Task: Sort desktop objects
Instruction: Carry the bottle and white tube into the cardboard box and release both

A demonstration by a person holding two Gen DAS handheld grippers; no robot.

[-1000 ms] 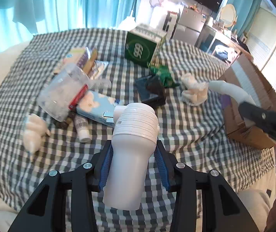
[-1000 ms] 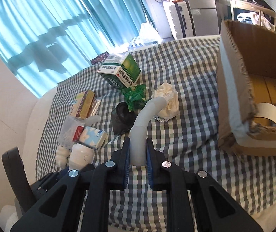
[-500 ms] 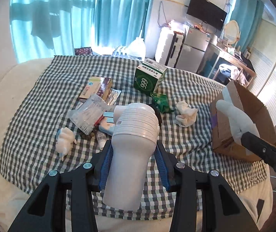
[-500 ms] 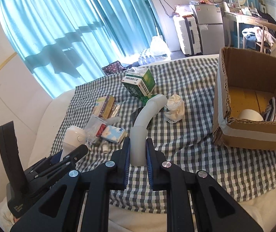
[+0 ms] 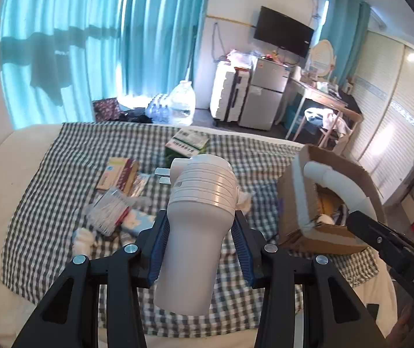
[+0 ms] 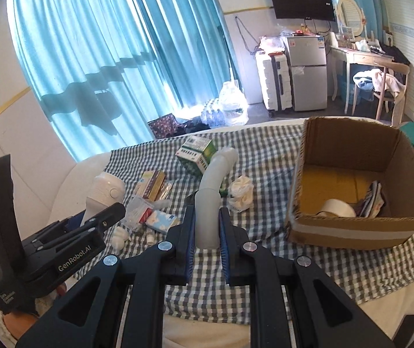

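Left tool (image 5: 199,249) clamped on a pale plug-in appliance (image 5: 201,211), blue pads pressed to both sides of its narrow body, metal prongs pointing away from the camera. Right tool (image 6: 206,239) clamped on the straight end of a grey curved tube (image 6: 211,197), bent end aimed forward and up. Both loads held clear above the bed, neither touching the checked cloth (image 6: 267,156).

Judged as partway through: cardboard box (image 6: 354,229) already held a roll of tape (image 6: 337,207) and some folded striped item (image 6: 373,198), with plenty of bare floor left inside. Two more pieces in hand and presumably bound for the same box, though not yet over its opening. Left lying on the cloth: green and white carton (image 6: 198,153), flat packet boxes (image 6: 150,184), clear bag of swabs (image 5: 109,211), blue tissue pack (image 6: 162,220), crumpled white wads (image 6: 240,192) and a small white bottle (image 6: 150,239). Several trips probably needed yet.

Open air between tools and box, nothing standing in the path. Box sat at the right side of the bed, close to the mattress edge, its near wall taped and upright, so loads would likely need lifting over that rim. Clutter bunched on the left and middle; cloth in front of the box bare. Left tool close beside the right one, so some risk of bumping if both swung rightward together.
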